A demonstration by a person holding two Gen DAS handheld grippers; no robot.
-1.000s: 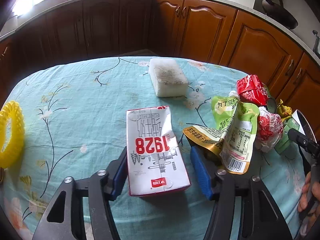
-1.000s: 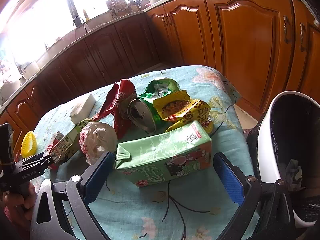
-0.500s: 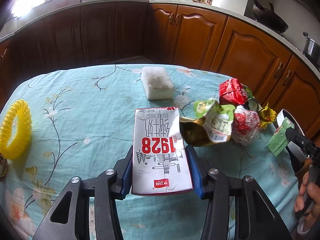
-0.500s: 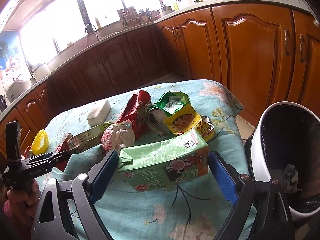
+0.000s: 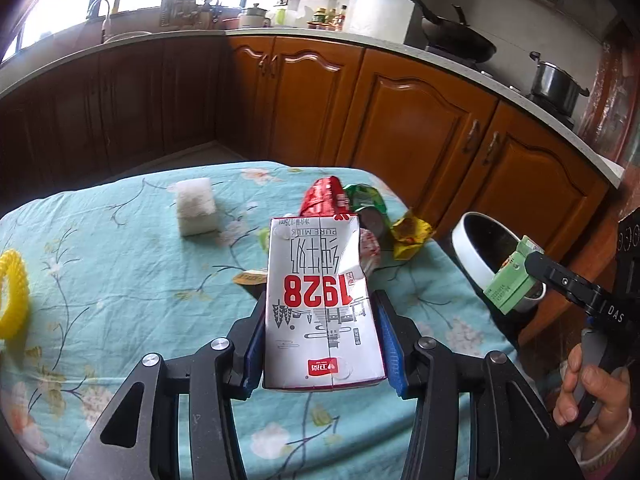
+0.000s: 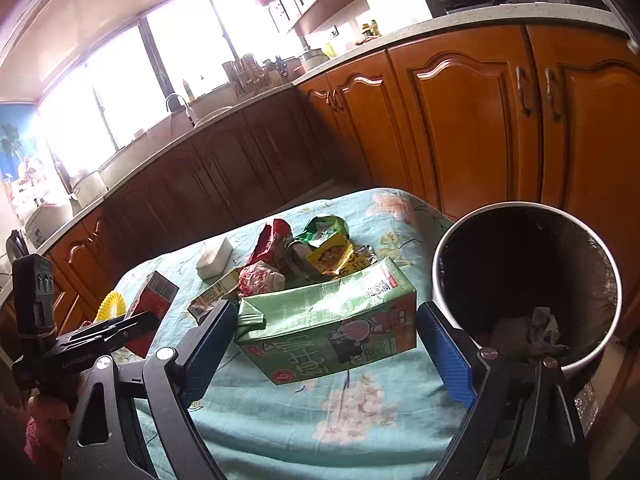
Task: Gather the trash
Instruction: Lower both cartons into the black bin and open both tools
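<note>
Your left gripper [image 5: 322, 344] is clamped on the white milk carton w/ big red "1928" digits and grey line drawings [image 5: 322, 300], blue pads pressed on both long sides; the carton is held up off the teal floral tablecloth [image 5: 120, 280], its print upside down to the cam, top edge creased and dented on the right, a small red logo near the end closest to you. Your right gripper [image 6: 326, 340] has been closing in the last sec. and now grips the pale green drink carton w/ a cartoon figure and red trim [image 6: 332, 328] lengthwise, a pad at each end; the carton is tilted, folded flap at its left end, and it hangs above the cloth just beside the round bin w/ white rim and black liner [image 6: 440, 280]. In the left cam the same green carton sits right at the bin's rim, w/ your right hand [image 5: 592, 392] on the handle below. Inside the bin some crumpled grey scraps [image 6: 536, 332] lie at the bottom. Left on the table: a red foil wrapper [image 6: 272, 240], a green wrapper [image 6: 326, 226], a yellow snack packet [image 6: 336, 256], a crumpled red-white wad [image 6: 260, 280], all bunched together near the far-right edge; a white rectangular sponge block [image 5: 196, 208] stands apart, and a yellow ridged ring [image 5: 12, 296] lies at the left edge.
</note>
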